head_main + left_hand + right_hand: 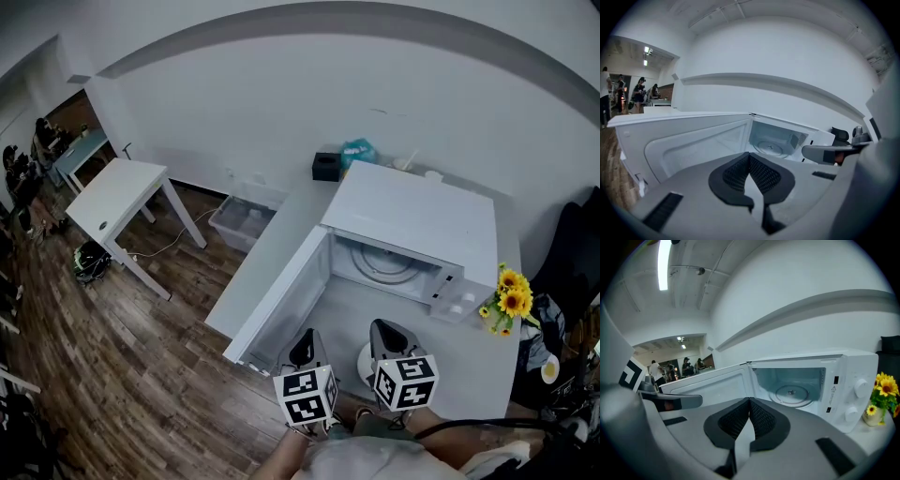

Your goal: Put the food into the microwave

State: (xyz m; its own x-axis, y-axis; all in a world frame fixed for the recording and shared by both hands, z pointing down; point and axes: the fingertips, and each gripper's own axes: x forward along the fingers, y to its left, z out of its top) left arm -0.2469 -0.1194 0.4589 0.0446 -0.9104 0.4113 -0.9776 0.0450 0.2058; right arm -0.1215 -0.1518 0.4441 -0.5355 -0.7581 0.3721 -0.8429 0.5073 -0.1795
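Note:
The white microwave (412, 211) stands on a grey table (469, 361) with its door (281, 300) swung wide to the left. Its cavity holds only the glass turntable (384, 267). Both grippers hover in front of the opening, side by side. My left gripper (305, 339) is shut with nothing in it, pointing at the turntable (769, 147) past the door (693, 140). My right gripper (386, 328) also has its pads together, facing the turntable (791, 393). A white round thing (363, 364) shows under the right gripper, mostly hidden. No food is clearly visible.
Yellow sunflowers (509, 300) stand right of the microwave's knobs (860, 390). A black box (326, 167) and a teal bag (358, 150) sit behind it. On the wooden floor at left are a white table (117, 192) and a plastic bin (242, 220). People stand far left.

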